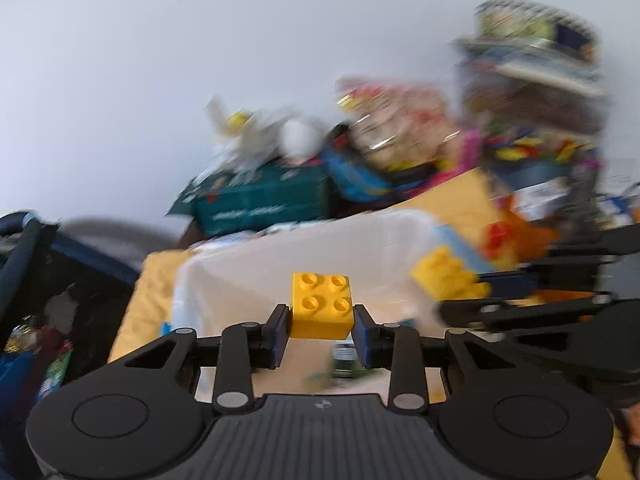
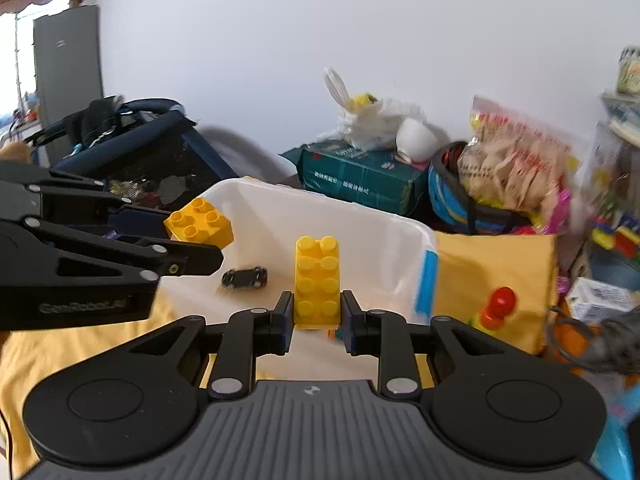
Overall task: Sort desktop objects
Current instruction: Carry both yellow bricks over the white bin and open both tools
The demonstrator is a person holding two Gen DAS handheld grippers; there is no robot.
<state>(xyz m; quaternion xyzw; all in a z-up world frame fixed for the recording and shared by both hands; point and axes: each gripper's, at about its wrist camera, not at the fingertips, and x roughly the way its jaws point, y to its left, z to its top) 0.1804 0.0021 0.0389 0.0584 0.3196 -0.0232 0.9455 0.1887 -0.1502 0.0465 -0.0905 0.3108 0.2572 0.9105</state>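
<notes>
Yellow cloth covers the desktop (image 2: 496,264), with a pale wall behind and clutter heaped along the far edge.

Between the narrow-set pads of the left gripper (image 1: 322,326) sits a square yellow plastic building brick with four studs (image 1: 322,306), pinched on its two sides and carried clear of the surface. From the right wrist view the same left gripper (image 2: 192,240) comes in from the left edge, its brick (image 2: 199,222) hanging over the near left corner of a white plastic bin (image 2: 400,240).

The right gripper (image 2: 316,322) is also drawn in close, its pads clamped on the lower end of a long yellow plastic brick with eight studs (image 2: 317,276), which stands up away from the fingers over the bin. From the left wrist view, this brick (image 1: 448,274) and the right gripper (image 1: 480,294) show blurred at the right.

Inside the bin, on its floor, lies a small black toy car (image 2: 245,278), between the two held bricks and apart from both. Right of the bin, on the cloth, lies a red-and-orange toy with a round red top (image 2: 496,308). Behind the bin stand a dark green printed box (image 2: 360,182), a white plastic bag (image 2: 376,120) on top of it, and a clear bag of pale snacks (image 2: 512,160) over a blue round container (image 2: 444,196).
</notes>
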